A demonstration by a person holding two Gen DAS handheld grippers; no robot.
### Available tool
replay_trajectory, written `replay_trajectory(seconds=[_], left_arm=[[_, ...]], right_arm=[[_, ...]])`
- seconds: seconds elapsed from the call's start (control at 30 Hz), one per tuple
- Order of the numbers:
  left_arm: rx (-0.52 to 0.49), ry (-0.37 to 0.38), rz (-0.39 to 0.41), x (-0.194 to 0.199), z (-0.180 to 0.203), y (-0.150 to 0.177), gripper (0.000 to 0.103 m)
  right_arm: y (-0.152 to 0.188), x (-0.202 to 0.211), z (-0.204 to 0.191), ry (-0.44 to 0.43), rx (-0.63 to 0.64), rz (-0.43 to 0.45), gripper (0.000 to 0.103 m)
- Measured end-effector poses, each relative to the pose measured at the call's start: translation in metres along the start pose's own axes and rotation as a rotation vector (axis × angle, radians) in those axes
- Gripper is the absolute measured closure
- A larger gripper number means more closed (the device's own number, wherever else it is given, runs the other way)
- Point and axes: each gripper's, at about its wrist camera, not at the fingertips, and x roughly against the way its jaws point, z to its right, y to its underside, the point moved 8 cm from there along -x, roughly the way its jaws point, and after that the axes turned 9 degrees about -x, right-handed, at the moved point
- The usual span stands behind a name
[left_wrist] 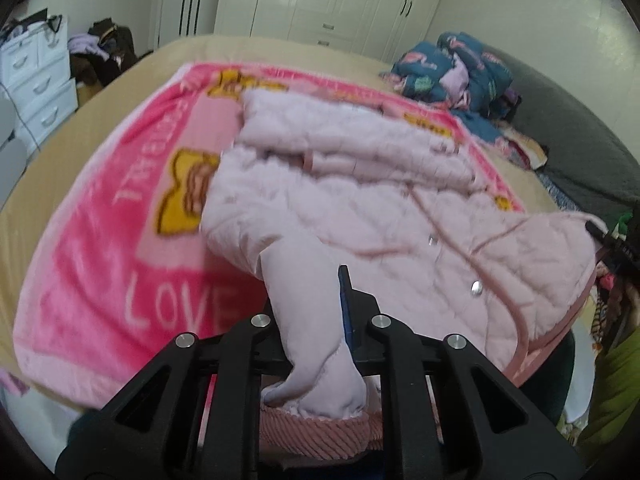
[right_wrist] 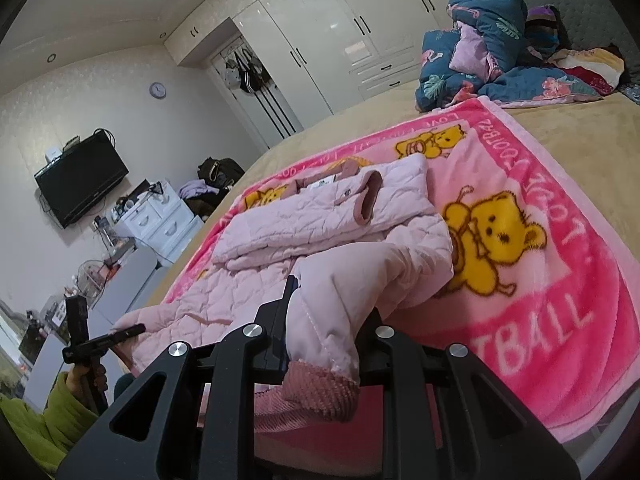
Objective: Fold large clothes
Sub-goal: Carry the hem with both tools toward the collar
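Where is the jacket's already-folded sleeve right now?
In the right wrist view, the folded sleeve lies across the pink jacket, its ribbed cuff pointing toward the yellow bear on the blanket.

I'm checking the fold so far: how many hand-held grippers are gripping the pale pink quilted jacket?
2: the left hand-held gripper and the right hand-held gripper, each shut on a sleeve end of the pale pink quilted jacket.

Glossy white wardrobe wall point(right_wrist: 340, 32) with black handles, pale textured walls, round wall clock point(right_wrist: 158, 90), wall-mounted black television point(right_wrist: 82, 180), white drawer chest point(right_wrist: 158, 216), tan-covered bed point(right_wrist: 580, 128), recessed ceiling light point(right_wrist: 51, 58)
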Motion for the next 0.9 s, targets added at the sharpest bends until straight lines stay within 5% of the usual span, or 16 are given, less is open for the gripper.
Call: replay_trajectory(seconds=[0.4,0.9], left_arm=[[-0.002,0.009,0.12,0.006,-0.007,-0.088,0.095],[0.039,-0.01,0.17,0.0,-0.026,-0.156,0.095]], right_arm=[[-0.05,-0.007,-0.004,-0.027,-0.06,0.073,0.084],[-0.118,-0.031,-0.015,-0.012,-0.058,0.128,0.084]])
